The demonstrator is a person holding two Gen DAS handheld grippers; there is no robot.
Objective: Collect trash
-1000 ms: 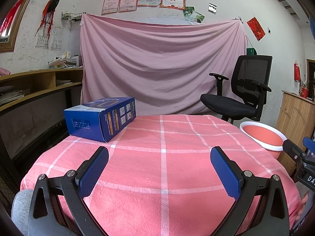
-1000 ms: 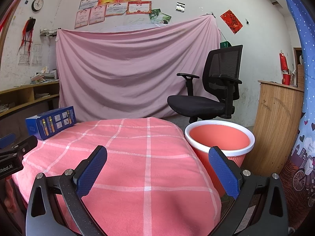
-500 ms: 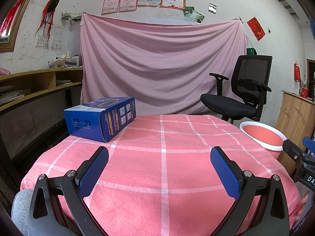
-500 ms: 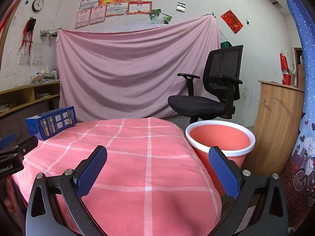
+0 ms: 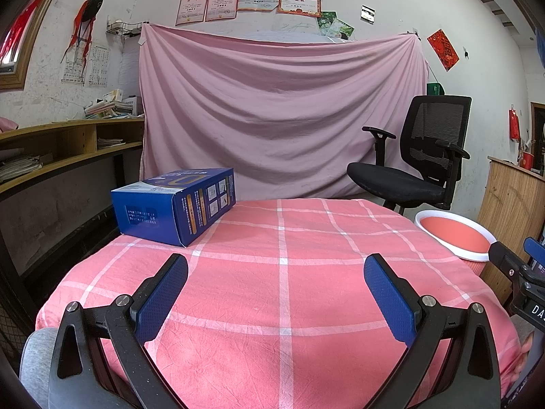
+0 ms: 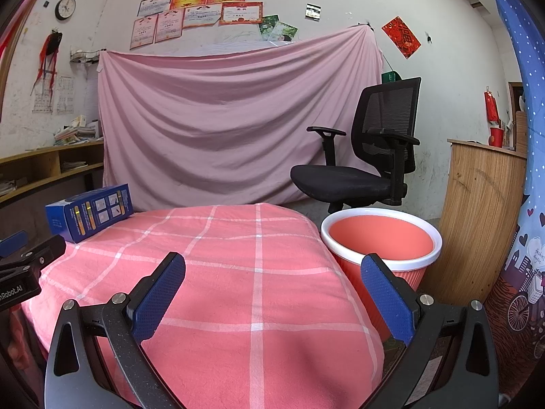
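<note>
A blue cardboard box (image 5: pixel 175 208) lies on the far left of the table covered with a pink checked cloth (image 5: pixel 279 272); it also shows in the right wrist view (image 6: pixel 90 212). A red bin with a white rim (image 6: pixel 381 248) stands on the floor right of the table, seen too in the left wrist view (image 5: pixel 454 237). My left gripper (image 5: pixel 276 288) is open and empty, low over the near part of the table, well short of the box. My right gripper (image 6: pixel 272 286) is open and empty over the table's right side, beside the bin.
A black office chair (image 5: pixel 414 167) stands behind the table before a pink hanging sheet (image 5: pixel 279 116). Wooden shelves (image 5: pixel 51 150) run along the left wall. A wooden cabinet (image 6: pixel 483 218) stands right of the bin.
</note>
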